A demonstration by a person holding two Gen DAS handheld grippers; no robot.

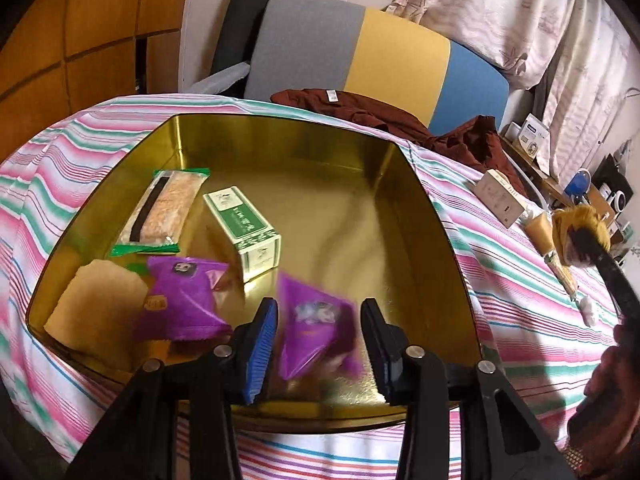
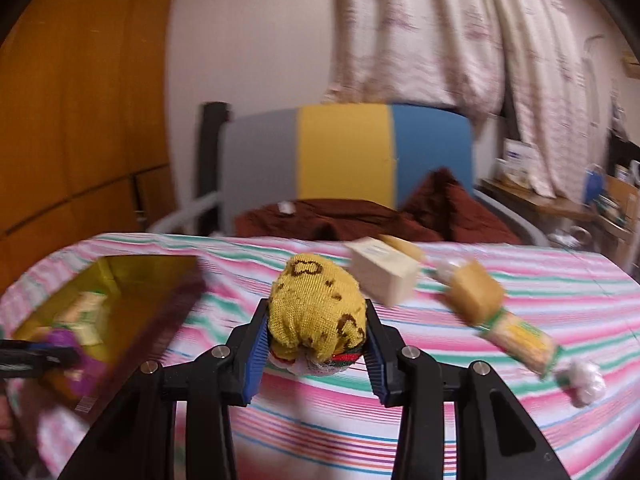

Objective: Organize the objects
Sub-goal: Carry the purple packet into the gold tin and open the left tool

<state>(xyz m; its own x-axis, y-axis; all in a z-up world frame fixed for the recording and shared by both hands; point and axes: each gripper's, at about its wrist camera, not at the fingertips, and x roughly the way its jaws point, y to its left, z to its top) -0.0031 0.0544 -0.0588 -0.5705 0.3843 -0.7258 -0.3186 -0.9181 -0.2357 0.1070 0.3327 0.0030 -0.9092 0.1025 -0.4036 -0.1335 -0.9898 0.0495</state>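
Left gripper [image 1: 319,308] is over the near edge of the gold tin [image 1: 280,136], jaws narrow, with a blurred purple packet [image 1: 316,332] pinched between its blue pads. Over on the other side, the right gripper [image 2: 316,320] is clamped on a yellow knitted sock ball [image 2: 316,292], up off the striped sheet [image 2: 440,400], just right of the tin.

Inside the tin, everything crowds the left half: a second purple packet [image 1: 180,300], a tan wafer [image 1: 96,300] in the near corner, a green-and-white box [image 1: 244,228] and a long cracker pack [image 1: 160,208] behind. The right half of the floor lies bare, right up to the far wall.

Out on the sheet, a cream box [image 2: 384,276] and a long yellow packet [image 2: 520,340] sit well apart from the tin's right rim, and a maroon garment [image 2: 340,220] lies crumpled along the far edge.
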